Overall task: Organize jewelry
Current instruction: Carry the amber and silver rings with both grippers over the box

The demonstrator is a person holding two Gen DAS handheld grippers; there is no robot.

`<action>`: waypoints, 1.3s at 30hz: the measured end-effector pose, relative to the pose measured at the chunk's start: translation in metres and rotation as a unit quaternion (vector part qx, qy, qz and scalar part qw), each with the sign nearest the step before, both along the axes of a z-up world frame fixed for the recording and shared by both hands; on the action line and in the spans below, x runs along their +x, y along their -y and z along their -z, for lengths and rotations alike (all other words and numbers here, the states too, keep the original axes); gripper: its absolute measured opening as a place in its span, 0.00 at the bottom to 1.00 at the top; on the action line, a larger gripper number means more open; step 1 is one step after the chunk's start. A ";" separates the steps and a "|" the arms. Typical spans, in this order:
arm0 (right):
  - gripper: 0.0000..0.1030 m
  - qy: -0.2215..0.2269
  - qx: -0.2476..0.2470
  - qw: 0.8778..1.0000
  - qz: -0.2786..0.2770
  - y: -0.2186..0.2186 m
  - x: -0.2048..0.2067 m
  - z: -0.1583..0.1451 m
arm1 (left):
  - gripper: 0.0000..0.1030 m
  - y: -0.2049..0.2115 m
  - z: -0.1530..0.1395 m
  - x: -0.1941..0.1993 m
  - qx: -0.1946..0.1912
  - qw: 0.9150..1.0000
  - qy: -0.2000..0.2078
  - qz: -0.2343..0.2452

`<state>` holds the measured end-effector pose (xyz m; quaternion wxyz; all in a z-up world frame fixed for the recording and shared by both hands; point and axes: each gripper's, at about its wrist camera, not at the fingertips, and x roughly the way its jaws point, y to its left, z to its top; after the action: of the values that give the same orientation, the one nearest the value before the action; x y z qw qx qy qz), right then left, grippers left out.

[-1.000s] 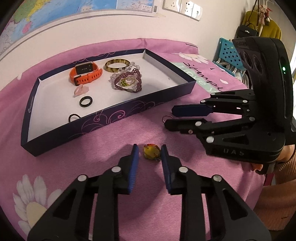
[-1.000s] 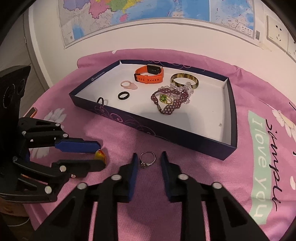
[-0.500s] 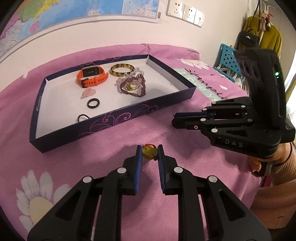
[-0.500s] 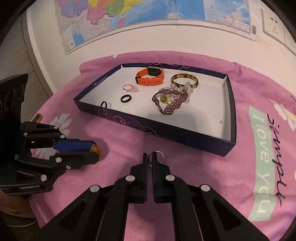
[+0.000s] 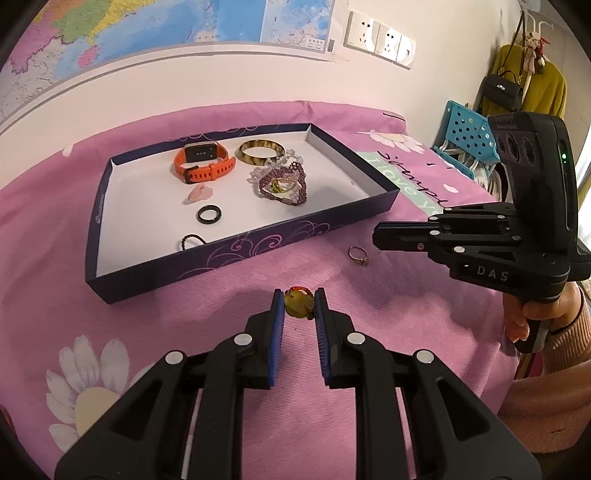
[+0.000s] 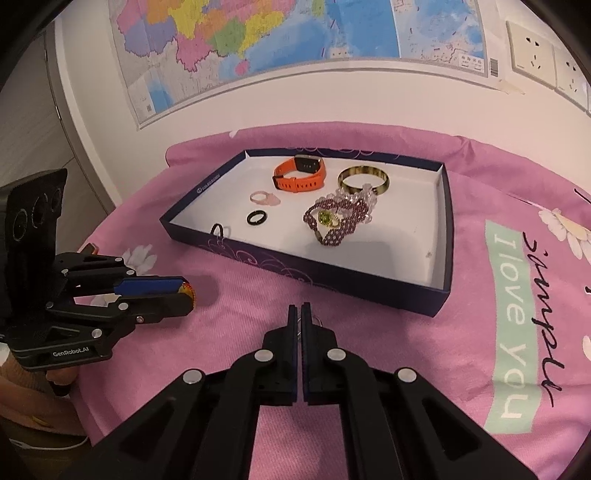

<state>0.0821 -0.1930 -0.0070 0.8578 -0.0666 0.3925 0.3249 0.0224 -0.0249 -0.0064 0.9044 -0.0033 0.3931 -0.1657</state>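
Each black hand-held gripper (image 5: 299, 306) has blue-padded fingers (image 5: 276, 332), silver screws and white lettering; the sleeve (image 5: 565, 339) is pink knit.

Pale wall (image 6: 280, 96) behind, warm indoor light. Large coloured map (image 6: 258, 33) fixed to it, white lower border, barcode label at its right corner. White socket plates (image 5: 380, 35) right of the map. Counter draped in pink cloth (image 6: 369, 147) printed with white daisies and a green band of lettering. Far right corner of the left view: blue perforated basket (image 5: 467, 134), mustard garment (image 5: 543, 88) and black handbag (image 5: 502, 90) hanging from a hook. Grey panel (image 6: 33, 122) along the left edge of the right view.
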 end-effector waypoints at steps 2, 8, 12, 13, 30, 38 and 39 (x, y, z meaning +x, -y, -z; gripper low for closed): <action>0.05 -0.016 0.003 1.000 0.001 0.001 0.003 0.003 | 0.16 -0.002 0.000 0.000 -0.002 1.000 0.000 -0.002; 0.20 -0.015 -0.044 0.999 0.000 -0.013 -0.001 0.018 | 0.16 -0.004 0.002 0.001 -0.004 1.000 -0.005 -0.007; 0.12 0.003 -0.067 0.998 -0.003 -0.020 -0.004 0.022 | 0.16 -0.005 0.002 0.002 -0.006 1.000 -0.005 -0.009; 0.04 0.002 -0.066 0.998 -0.006 -0.020 -0.004 0.023 | 0.16 -0.006 0.002 0.002 -0.007 1.000 -0.005 -0.009; 0.03 0.019 -0.025 0.999 -0.020 -0.019 -0.009 -0.001 | 0.16 -0.016 -0.010 0.000 -0.011 1.000 0.012 -0.020; 0.03 0.037 -0.010 0.999 -0.020 -0.021 -0.004 -0.018 | 0.16 -0.023 -0.027 0.006 0.000 0.999 0.035 -0.025; 0.03 0.040 -0.009 0.999 -0.020 -0.022 -0.003 -0.020 | 0.16 -0.023 -0.029 0.007 0.001 0.999 0.037 -0.026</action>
<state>0.0794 -0.1712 0.0125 0.8654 -0.0948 0.3598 0.3355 0.0292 -0.0018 0.0225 0.9225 -0.0066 0.3591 -0.1415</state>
